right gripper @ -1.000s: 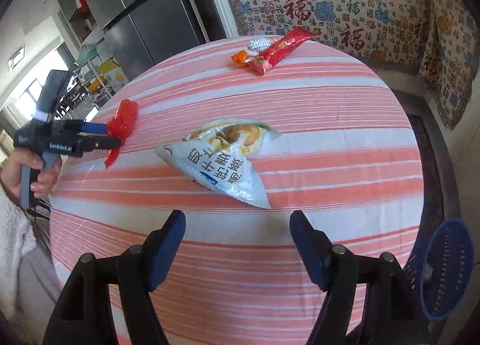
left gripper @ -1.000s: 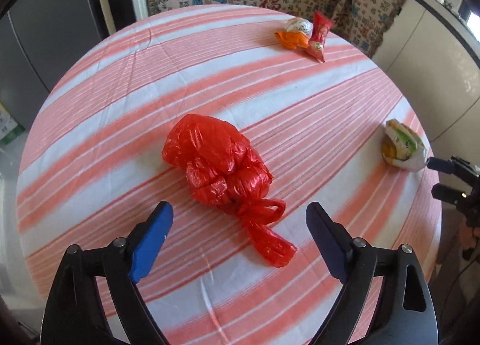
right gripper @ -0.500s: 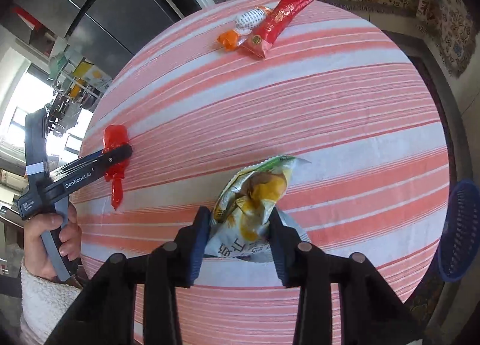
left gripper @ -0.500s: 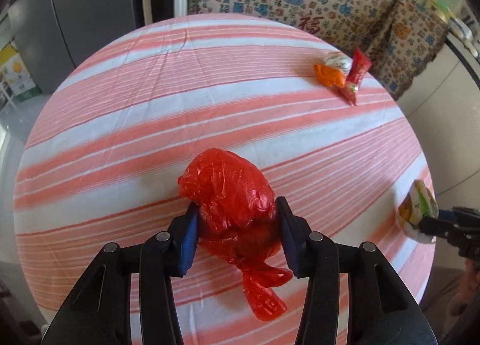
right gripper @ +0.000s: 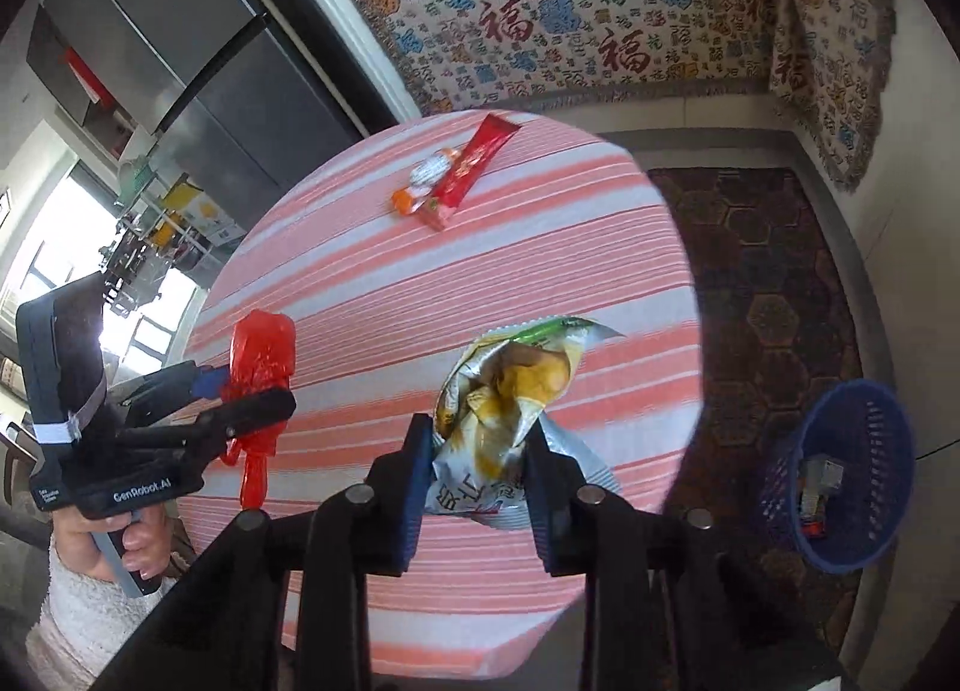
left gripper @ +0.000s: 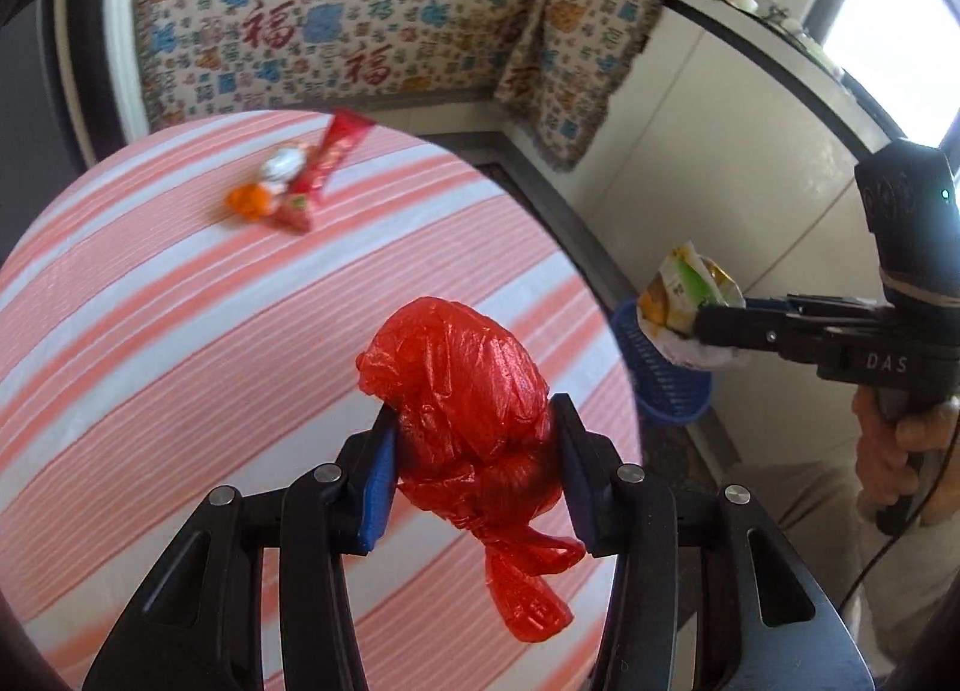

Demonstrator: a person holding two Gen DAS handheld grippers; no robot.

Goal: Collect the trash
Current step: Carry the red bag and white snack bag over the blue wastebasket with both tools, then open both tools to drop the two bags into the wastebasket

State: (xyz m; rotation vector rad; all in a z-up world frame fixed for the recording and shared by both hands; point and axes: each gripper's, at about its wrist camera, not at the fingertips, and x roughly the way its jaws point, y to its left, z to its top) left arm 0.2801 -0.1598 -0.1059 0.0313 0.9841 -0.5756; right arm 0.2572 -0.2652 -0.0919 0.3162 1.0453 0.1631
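Currently | left gripper (left gripper: 474, 463): clamped on knotted red bag (left gripper: 462, 391), held above striped table (left gripper: 180, 361) | right gripper (right gripper: 480, 469): jaws closing, crumpled snack packet (right gripper: 510, 391) pinched between pads | red wrapper (right gripper: 474, 162) lying at far table edge | blue basket (right gripper: 840, 487) on floor, rightmost

The lower part of the snack packet (right gripper: 510, 391) sits behind the blue pads of the right gripper (right gripper: 477, 466), its print partly covered. Small items at the bottom of the blue basket (right gripper: 840, 469), lower right, are too small to identify. The red wrapper (left gripper: 324, 168) and orange wrapper (left gripper: 249, 200), upper left, are blurred.
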